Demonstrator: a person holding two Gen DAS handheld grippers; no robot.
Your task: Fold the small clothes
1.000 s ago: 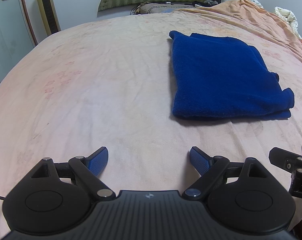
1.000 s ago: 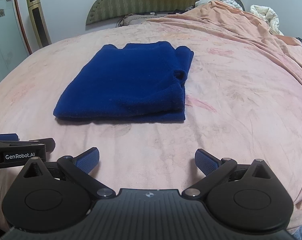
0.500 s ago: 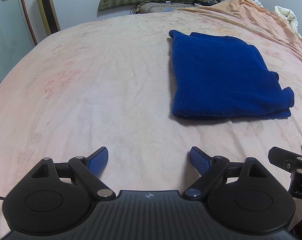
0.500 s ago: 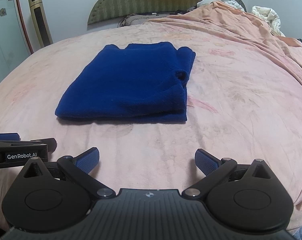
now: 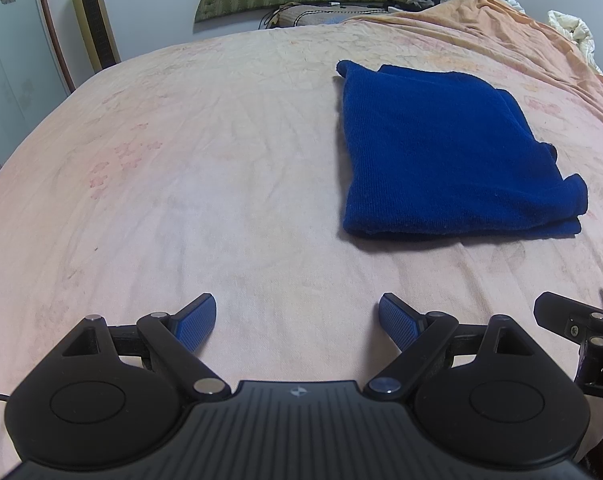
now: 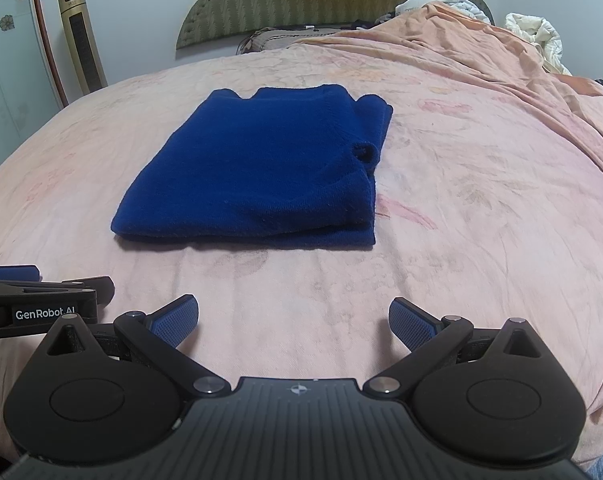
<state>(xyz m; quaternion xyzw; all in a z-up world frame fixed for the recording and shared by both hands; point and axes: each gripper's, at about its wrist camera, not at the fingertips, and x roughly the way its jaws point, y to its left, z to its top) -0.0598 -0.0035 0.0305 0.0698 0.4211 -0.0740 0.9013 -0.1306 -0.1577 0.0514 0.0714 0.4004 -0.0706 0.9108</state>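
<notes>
Dark blue knitted garment (image 6: 261, 168) lies folded into a neat rectangle mid-bed on the pink floral bedsheet (image 6: 461, 240), so folding looks done; left gripper (image 5: 297, 322) and right gripper (image 6: 293, 322) hover near the foot edge, jaws spread, empty.

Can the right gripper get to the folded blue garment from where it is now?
Probably yes. The right gripper is open and the blue garment lies straight ahead on the bed sheet, with only bare sheet between them.
</notes>
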